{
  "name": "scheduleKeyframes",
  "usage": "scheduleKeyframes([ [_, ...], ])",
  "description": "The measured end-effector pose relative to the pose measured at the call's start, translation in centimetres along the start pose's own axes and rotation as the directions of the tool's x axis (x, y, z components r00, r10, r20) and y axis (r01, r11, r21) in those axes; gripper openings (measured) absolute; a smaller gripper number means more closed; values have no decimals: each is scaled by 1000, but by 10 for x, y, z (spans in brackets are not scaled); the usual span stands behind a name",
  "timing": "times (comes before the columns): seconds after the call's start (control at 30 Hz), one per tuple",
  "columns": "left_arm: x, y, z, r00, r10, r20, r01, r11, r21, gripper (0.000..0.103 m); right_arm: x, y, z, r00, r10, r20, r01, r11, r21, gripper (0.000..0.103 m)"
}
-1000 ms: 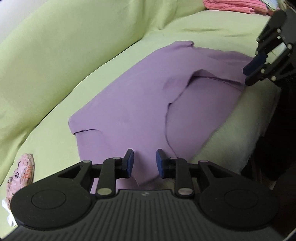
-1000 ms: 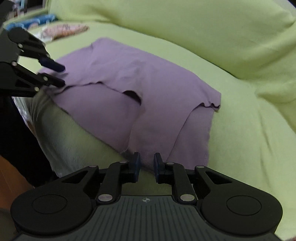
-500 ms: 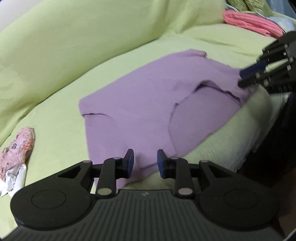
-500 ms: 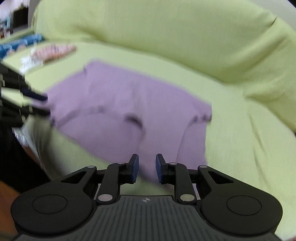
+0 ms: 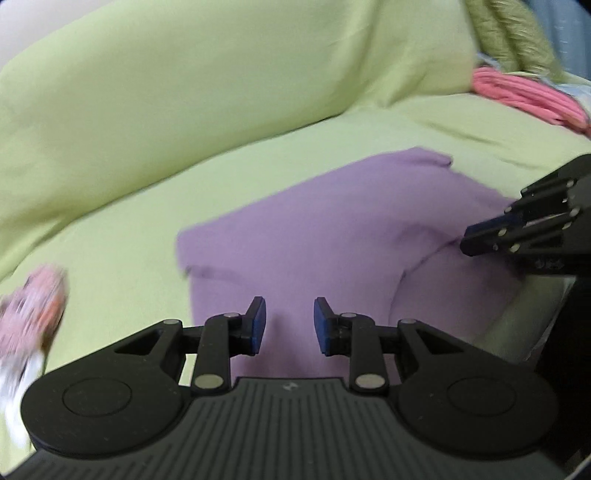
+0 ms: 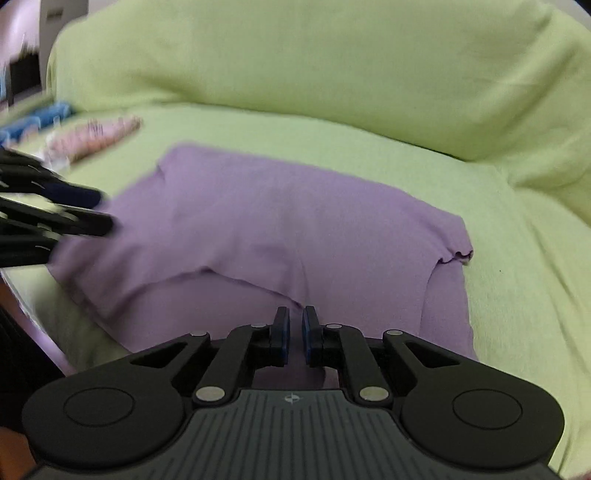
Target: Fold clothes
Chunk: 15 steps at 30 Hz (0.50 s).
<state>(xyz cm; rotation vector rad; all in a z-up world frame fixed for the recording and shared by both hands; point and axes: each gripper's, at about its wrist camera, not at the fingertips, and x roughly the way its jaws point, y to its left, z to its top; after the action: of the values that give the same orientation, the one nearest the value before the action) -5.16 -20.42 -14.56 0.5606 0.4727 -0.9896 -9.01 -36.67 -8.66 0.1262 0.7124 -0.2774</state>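
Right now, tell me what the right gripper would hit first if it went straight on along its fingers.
The right gripper, jaws closing, would probably meet the purple garment lying just ahead, on the green sofa cover. Depth is uncertain.

You face a sofa (image 5: pixel 155 110) draped all over in a light yellow-green cover (image 6: pixel 332 62), its back cushion bulging up behind the seat and creasing where the two meet. The seat runs wide and flat, and its front edge (image 5: pixel 517 325) drops into shadow. Beyond the sofa's upper corner you see a strip of pale wall (image 5: pixel 22 33). In your right wrist view a pale surface and some dark, blurred furniture (image 6: pixel 22 74) show at the far left. A patch of brownish floor (image 6: pixel 11 454) sits low there. The light is soft and even.
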Motion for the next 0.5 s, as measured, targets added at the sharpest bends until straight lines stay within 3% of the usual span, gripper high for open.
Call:
scheduleKeyframes([
  [0.07,19,5,7,995,-101,8,100,993,61,25,-3,-7,9,999,25,44,-27,999,47,11],
  [0.13,41,8,8,979,-199,-41,203,970,133,24,7,-14,21,997,21,75,-25,998,56,12],
  [0.23,51,17,8,949,-312,-47,315,923,221,20,35,-18,24,999,19,-34,-17,997,80,13],
  [0.33,58,28,22,922,-363,-132,382,907,176,20,41,-7,28,996,-14,-91,15,1000,11,14],
  [0.4,61,31,39,895,-382,-230,421,894,155,20,45,-6,45,982,-29,-185,30,1000,-2,14],
  [0.47,57,37,57,865,-385,-321,458,868,194,20,44,-9,63,962,-36,-272,48,998,39,14],
  [0.5,51,45,66,867,-367,-337,456,857,240,20,42,-12,71,950,-39,-311,62,996,65,14],
])
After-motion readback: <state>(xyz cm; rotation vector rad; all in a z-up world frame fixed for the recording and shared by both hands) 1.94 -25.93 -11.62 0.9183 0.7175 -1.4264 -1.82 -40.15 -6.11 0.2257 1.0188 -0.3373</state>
